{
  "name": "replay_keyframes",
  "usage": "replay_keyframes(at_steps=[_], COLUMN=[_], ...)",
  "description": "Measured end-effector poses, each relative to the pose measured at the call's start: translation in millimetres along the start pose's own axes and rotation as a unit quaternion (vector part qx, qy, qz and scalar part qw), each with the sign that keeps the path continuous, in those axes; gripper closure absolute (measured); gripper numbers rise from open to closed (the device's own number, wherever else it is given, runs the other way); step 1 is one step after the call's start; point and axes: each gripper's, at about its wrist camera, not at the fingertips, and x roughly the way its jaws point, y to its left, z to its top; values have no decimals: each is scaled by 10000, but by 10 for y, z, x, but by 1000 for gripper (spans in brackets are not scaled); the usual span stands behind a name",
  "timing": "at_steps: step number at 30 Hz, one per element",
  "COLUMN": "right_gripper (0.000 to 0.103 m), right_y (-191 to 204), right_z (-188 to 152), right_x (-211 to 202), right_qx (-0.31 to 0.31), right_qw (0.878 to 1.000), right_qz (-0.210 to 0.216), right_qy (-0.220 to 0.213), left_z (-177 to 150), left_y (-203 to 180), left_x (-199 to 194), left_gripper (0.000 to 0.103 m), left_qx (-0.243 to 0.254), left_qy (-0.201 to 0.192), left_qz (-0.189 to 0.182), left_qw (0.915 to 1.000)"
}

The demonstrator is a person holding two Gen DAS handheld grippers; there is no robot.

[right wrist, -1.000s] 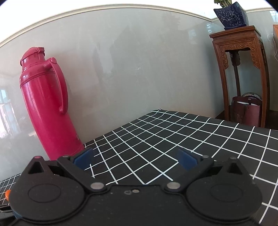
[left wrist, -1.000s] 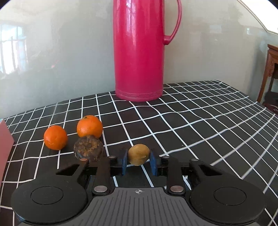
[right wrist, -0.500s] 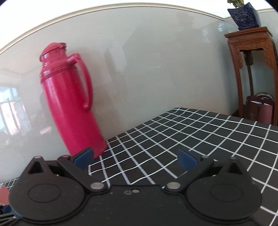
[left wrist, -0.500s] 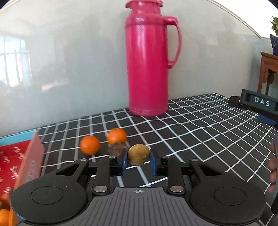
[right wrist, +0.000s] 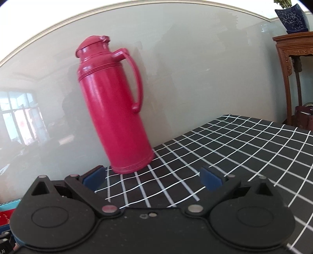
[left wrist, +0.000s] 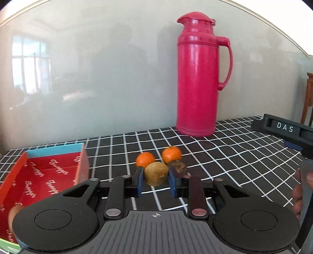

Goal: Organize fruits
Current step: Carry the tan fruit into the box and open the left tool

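Kiwi (left wrist: 156, 173) pinched between the blue pads of the left gripper (left wrist: 155, 182), held above the cloth (left wrist: 225, 156) (black, white grid). Left to right in the left wrist view: red box (left wrist: 47, 173) with a teal rim at the table's left edge; two oranges (left wrist: 145, 159) (left wrist: 171, 154) on the cloth just behind the kiwi, a dark brown fruit (left wrist: 177, 165) beside them; red thermos (left wrist: 199, 76) upright against the glossy grey wall (left wrist: 97, 78), which mirrors a window; right gripper (left wrist: 283, 130) at the far right edge. Right wrist view: right gripper (right wrist: 152, 175) spread wide, nothing between its pads; wooden stand (right wrist: 293, 64) with a blue pot (right wrist: 293, 17) in the corner.
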Motion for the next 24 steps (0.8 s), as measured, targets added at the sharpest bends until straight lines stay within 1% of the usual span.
replay_keyframes(at_steps=[6,16,24], right_gripper=[0,0,0], right_y=[316,800,1051], right_z=[-98,-271,-406], right_x=[4,20,0], right_qx=[-166,-382,-596], right_qw=[9996,9975,9952], right_qz=[202,541,696], right_qy=[82,251,349], left_z=[-19,-123,-241], left_y=[308,954,1400], left_x=[-102,-267,-217], left_gripper=[76,76,76], left_qx=[-158,-485,-807], left_qy=[-45,-43,60], left_qz=[204,715,1071], left_qw=[9997,9963,9910])
